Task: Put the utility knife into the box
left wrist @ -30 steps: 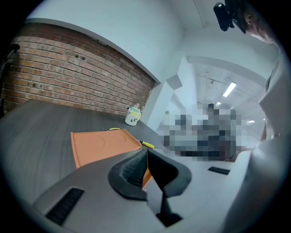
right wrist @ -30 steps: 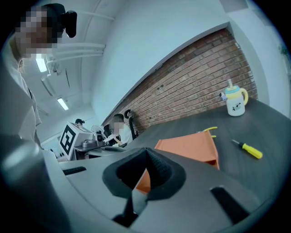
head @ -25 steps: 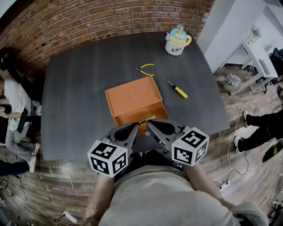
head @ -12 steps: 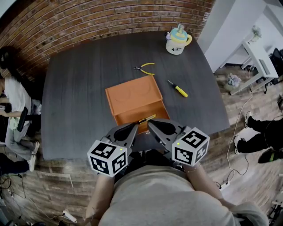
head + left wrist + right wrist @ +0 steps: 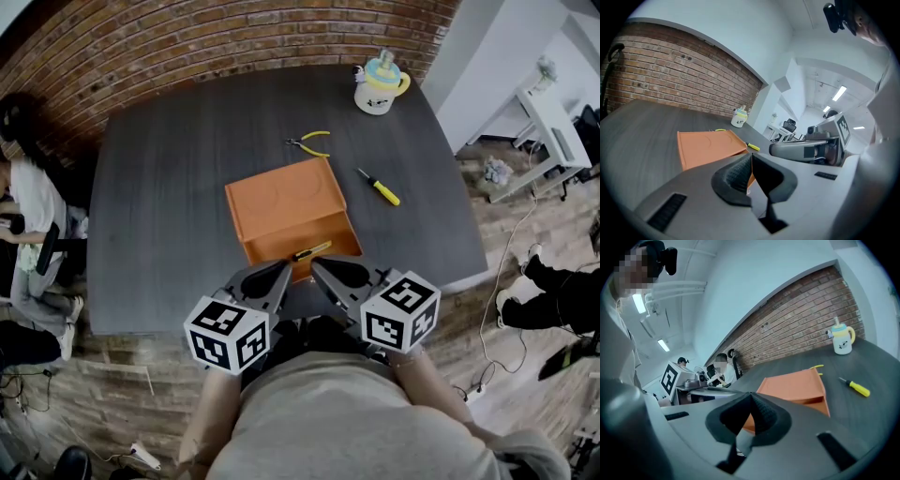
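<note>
- The utility knife (image 5: 310, 251) lies inside the open orange box (image 5: 281, 199), seemingly delivered.
- The left gripper (image 5: 279, 274) and right gripper (image 5: 323, 269) hover nearside, fingers together and empty; the job is likely finished.

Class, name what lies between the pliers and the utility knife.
The orange box's lid lies between pliers and utility knife, shown in the head view.

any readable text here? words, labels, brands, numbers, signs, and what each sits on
No readable text in any view.
Marker cubes on left gripper and right gripper: black-and-white square codes only, no letters or digits.
Mug: any print is too small to read.
Orange box, utility knife, screwdriver, pliers: no print visible.
</note>
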`<state>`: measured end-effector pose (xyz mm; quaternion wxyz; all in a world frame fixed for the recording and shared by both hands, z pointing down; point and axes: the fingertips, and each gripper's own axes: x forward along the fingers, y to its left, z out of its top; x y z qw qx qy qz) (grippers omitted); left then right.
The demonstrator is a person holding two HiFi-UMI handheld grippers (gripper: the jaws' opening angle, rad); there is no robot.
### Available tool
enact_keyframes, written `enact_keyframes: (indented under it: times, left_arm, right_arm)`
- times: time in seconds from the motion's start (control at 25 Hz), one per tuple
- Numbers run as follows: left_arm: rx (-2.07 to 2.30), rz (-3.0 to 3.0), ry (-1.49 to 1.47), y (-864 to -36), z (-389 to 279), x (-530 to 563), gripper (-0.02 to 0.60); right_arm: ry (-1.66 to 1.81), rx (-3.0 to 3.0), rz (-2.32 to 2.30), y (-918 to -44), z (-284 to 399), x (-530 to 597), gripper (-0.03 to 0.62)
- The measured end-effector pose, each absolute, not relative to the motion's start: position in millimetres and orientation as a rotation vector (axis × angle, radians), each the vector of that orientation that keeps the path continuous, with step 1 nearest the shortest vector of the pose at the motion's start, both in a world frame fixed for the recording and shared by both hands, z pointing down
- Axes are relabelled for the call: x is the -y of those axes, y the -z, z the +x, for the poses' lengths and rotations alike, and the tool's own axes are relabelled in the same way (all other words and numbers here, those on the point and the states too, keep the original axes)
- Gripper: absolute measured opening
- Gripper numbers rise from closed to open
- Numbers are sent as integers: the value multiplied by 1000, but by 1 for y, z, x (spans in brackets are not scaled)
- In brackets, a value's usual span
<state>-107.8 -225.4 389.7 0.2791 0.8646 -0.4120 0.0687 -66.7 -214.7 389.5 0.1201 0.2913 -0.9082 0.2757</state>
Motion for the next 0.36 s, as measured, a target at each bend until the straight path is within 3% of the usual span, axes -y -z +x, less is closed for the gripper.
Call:
enact_keyframes:
  times: [0.36]
  left_arm:
    - [1120,2304,-219,-397,-115,227,23]
  right_arm:
    - [-805,2656,845,-391,-68,213,6]
